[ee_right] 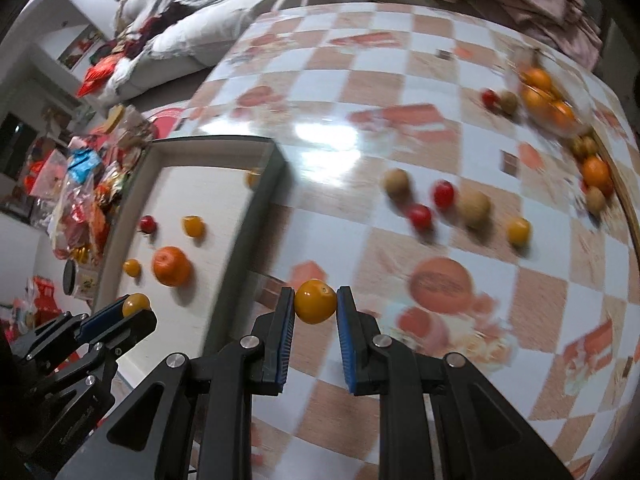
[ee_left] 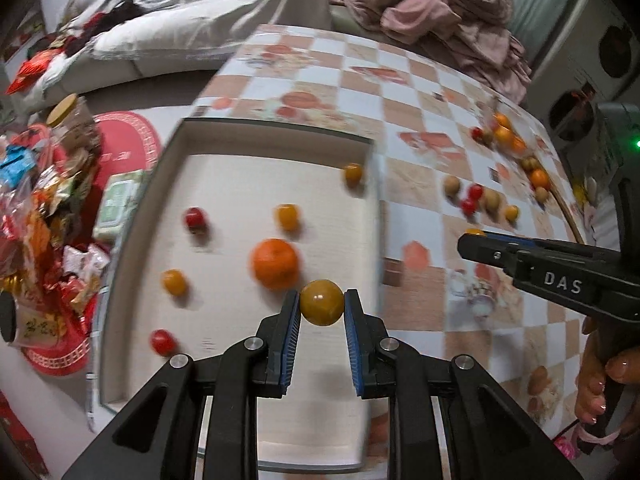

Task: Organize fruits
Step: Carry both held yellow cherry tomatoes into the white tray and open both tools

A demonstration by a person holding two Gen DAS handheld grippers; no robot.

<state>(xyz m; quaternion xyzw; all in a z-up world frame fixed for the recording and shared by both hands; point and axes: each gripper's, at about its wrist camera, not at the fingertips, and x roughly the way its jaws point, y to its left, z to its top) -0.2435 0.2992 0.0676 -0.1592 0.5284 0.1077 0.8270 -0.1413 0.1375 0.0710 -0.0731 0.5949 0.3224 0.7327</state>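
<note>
My left gripper (ee_left: pixel 321 303) is shut on a yellow tomato (ee_left: pixel 321 302) above the near right part of the white tray (ee_left: pixel 224 184). The tray holds an orange (ee_left: pixel 275 263), yellow tomatoes (ee_left: pixel 288 216) and red tomatoes (ee_left: pixel 195 218). My right gripper (ee_right: pixel 316 302) is shut on a yellow tomato (ee_right: pixel 315 301) above the checkered table (ee_right: pixel 360 92), just right of the tray's rim (ee_right: pixel 260 208). Loose red tomatoes (ee_right: pixel 443 193), brown fruits (ee_right: pixel 474 207) and a yellow tomato (ee_right: pixel 518 230) lie on the table to the right. The left gripper shows at the lower left of the right wrist view (ee_right: pixel 136 308).
A bowl with oranges (ee_right: pixel 548 100) stands at the table's far right, with more fruit on a round tray (ee_right: pixel 596 176) beside it. Snack packets (ee_left: pixel 44 216) pile up left of the tray. A sofa with grey and pink cloths (ee_left: pixel 440 12) lies behind the table.
</note>
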